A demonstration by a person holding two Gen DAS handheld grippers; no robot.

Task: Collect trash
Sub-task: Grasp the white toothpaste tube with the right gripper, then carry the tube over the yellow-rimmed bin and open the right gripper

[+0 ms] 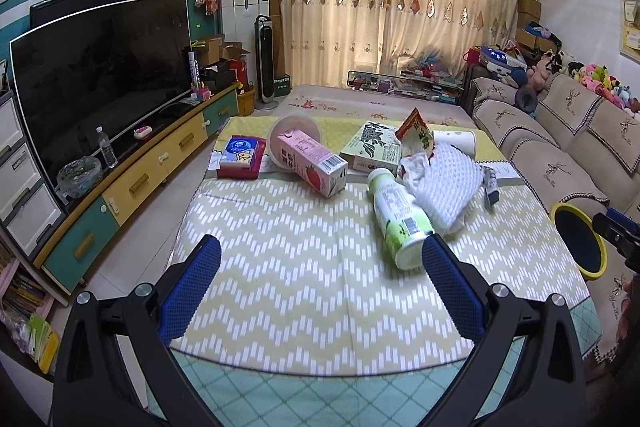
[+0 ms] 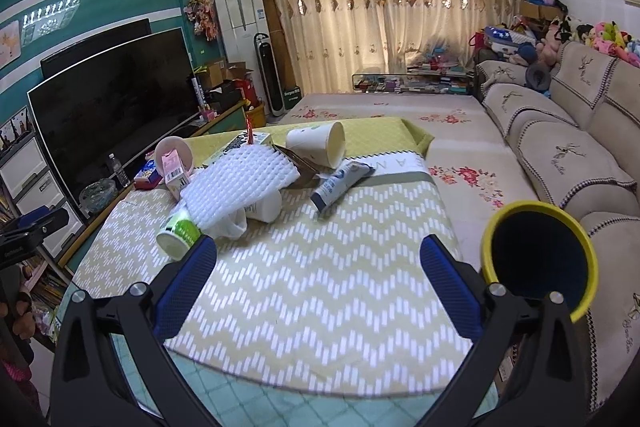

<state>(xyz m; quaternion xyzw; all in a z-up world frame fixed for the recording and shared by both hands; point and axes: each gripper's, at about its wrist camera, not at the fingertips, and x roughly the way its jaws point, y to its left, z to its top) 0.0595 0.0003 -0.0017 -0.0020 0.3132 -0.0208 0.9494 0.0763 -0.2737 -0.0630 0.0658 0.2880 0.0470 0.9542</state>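
Note:
Trash lies on the zigzag-patterned table (image 1: 280,247): a green and white bottle (image 1: 400,215) on its side, a pink strawberry milk carton (image 1: 312,163), a white foam net (image 1: 448,183), a green box (image 1: 372,147), a red snack bag (image 1: 416,135) and a paper cup (image 2: 318,143). A squeezed tube (image 2: 340,185) lies beyond the net. A yellow-rimmed bin (image 2: 540,255) stands at the table's right side. My left gripper (image 1: 320,259) is open just short of the bottle. Open too, my right gripper (image 2: 318,255) hovers over bare cloth.
A blue and red tissue box (image 1: 242,157) sits at the table's far left. A television (image 1: 104,75) on a low cabinet (image 1: 132,187) lines the left side; a beige sofa (image 1: 560,147) lines the right. A floral mat (image 2: 400,115) lies beyond the table.

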